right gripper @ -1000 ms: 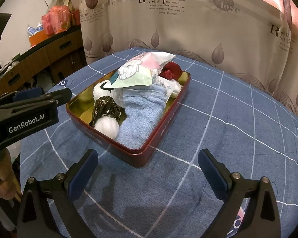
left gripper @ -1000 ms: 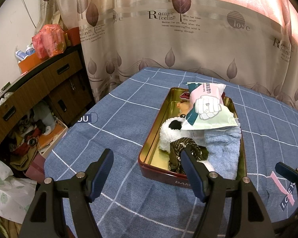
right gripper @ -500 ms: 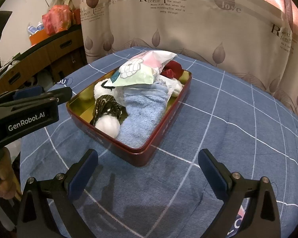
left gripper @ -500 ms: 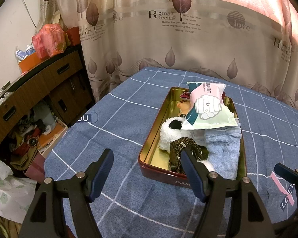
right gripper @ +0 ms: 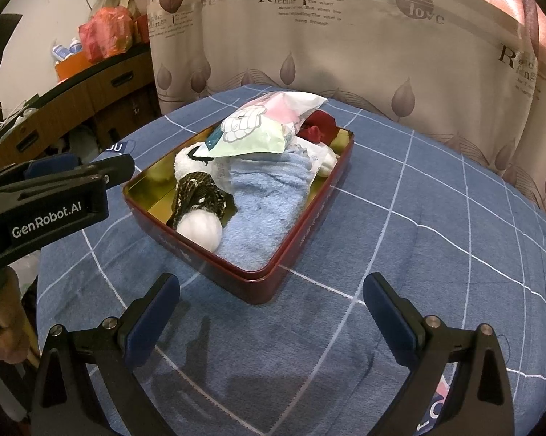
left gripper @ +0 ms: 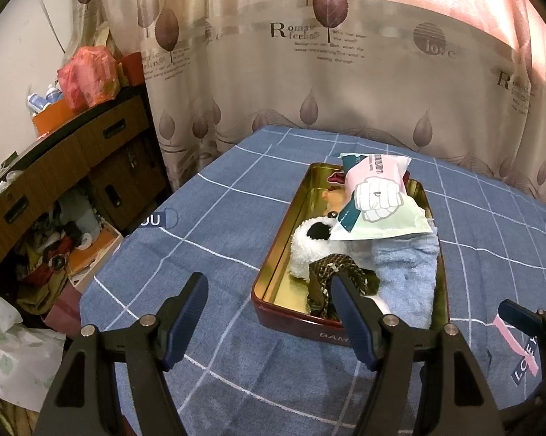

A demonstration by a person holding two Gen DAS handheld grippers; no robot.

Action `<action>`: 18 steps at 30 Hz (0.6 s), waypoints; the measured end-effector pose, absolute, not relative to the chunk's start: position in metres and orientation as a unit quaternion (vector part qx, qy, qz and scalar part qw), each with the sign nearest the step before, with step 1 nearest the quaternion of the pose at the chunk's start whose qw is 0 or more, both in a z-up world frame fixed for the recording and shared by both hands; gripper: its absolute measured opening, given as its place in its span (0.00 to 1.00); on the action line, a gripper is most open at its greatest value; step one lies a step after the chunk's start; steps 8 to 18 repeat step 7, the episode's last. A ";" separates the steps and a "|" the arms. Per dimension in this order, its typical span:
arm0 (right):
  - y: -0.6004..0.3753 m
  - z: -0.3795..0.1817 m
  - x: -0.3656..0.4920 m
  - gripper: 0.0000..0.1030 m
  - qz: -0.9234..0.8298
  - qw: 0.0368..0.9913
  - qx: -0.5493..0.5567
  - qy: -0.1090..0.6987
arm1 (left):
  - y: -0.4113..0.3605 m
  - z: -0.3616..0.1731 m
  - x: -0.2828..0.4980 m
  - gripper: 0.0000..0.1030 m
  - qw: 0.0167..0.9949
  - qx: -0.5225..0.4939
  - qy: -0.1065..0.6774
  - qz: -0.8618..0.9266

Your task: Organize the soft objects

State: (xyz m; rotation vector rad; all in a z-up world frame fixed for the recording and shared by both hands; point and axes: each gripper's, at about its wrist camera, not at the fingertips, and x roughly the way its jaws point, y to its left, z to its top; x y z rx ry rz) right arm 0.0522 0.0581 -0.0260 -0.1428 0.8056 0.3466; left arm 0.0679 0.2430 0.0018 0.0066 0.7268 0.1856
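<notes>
Jaws apart on both grippers; only right wrist view shows white ball inside tin.

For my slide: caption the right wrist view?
Open right gripper hovers before red metal tin packed with light-blue fluffy towel.

Tin mid-table; towel inside, packet on top, plush left.

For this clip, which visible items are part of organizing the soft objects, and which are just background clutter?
Part of the job:
red tin
blue towel
white plush toy
patterned cloth
white ball
tissue pack
red cloth
left gripper, open
right gripper, open

Lying about:
wooden cabinet
orange plastic bag
leaf-print curtain
</notes>
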 end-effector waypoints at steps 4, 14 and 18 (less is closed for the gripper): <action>0.059 -0.027 0.051 0.97 0.169 0.902 -0.070 0.391 | 0.242 0.002 0.068 0.70 0.931 0.008 0.354 0.090; 0.059 -0.026 0.053 0.97 0.169 0.902 -0.071 0.392 | 0.243 0.003 0.068 0.70 0.931 0.005 0.354 0.089; 0.059 -0.026 0.053 0.97 0.169 0.902 -0.071 0.392 | 0.243 0.003 0.068 0.70 0.931 0.005 0.354 0.089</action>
